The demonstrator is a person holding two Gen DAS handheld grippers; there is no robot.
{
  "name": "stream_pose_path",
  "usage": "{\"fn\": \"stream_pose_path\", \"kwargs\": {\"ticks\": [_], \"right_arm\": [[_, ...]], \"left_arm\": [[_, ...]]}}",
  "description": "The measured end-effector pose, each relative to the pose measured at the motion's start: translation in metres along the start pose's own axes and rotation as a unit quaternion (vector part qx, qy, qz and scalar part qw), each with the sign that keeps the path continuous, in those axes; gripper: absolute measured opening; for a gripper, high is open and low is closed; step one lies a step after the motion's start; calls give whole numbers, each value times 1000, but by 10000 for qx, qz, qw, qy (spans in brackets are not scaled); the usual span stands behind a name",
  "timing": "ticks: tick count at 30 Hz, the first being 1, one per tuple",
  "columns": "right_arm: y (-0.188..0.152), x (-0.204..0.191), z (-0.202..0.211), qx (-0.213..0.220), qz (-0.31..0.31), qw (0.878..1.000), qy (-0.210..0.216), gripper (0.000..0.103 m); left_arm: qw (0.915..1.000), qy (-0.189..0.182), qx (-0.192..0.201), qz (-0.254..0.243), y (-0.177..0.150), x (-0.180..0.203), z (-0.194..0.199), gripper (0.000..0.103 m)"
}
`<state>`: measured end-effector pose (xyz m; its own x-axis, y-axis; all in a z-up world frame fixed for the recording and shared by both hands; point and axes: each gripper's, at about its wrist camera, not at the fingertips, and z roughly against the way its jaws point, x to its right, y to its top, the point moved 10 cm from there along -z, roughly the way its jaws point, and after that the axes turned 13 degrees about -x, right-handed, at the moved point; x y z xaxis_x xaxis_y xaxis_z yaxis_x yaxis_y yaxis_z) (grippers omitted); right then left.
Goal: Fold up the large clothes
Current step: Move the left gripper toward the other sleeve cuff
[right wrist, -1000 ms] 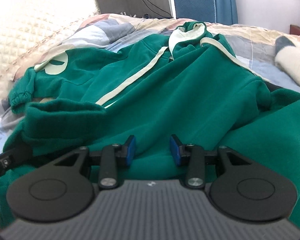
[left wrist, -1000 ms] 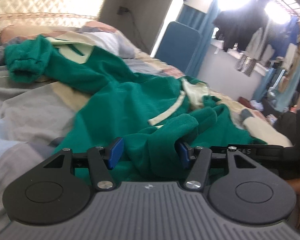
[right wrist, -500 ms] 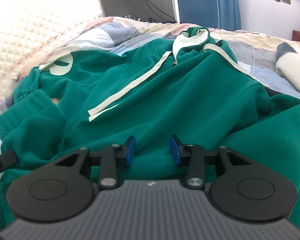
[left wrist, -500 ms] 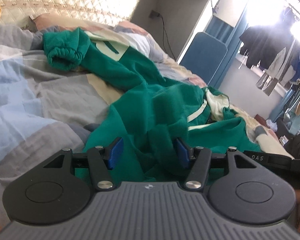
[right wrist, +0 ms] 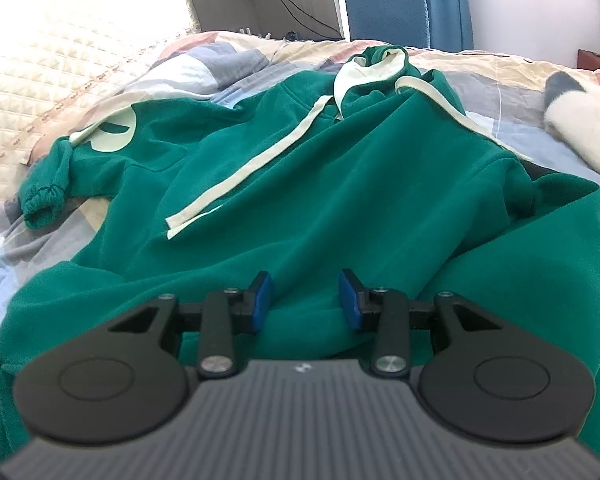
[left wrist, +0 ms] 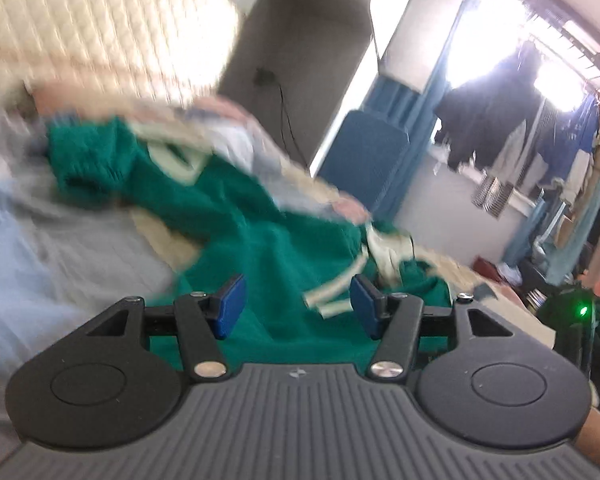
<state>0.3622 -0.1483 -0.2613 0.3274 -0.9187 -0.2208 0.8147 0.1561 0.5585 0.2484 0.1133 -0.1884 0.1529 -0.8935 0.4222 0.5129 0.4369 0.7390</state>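
- Green hoodie point(right wrist: 300, 184): spread rumpled on the bed point(right wrist: 228, 68), hood toward the far side.
- Left gripper point(left wrist: 297, 304): jaws wide apart, empty, above hoodie fabric.
- Right gripper point(right wrist: 305, 300): jaws parted, holding nothing, low over the hoodie.

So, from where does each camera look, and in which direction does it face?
Left wrist: sits behind the left gripper, faces across the bed toward the window; open fingers show.
Right wrist: sits behind the right gripper, faces along the green hoodie toward the headboard; open fingers show.
Shared: the hoodie, the bed, the blue chair.
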Motion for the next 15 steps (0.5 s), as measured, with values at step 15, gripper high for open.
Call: {"fn": "stream_pose_path", "kwargs": {"ticks": [15], "right_arm": [[8, -12, 17, 441, 196, 9987, 149, 41]], "left_arm": [[9891, 549, -1279, -486, -41, -24, -76, 63]]}}
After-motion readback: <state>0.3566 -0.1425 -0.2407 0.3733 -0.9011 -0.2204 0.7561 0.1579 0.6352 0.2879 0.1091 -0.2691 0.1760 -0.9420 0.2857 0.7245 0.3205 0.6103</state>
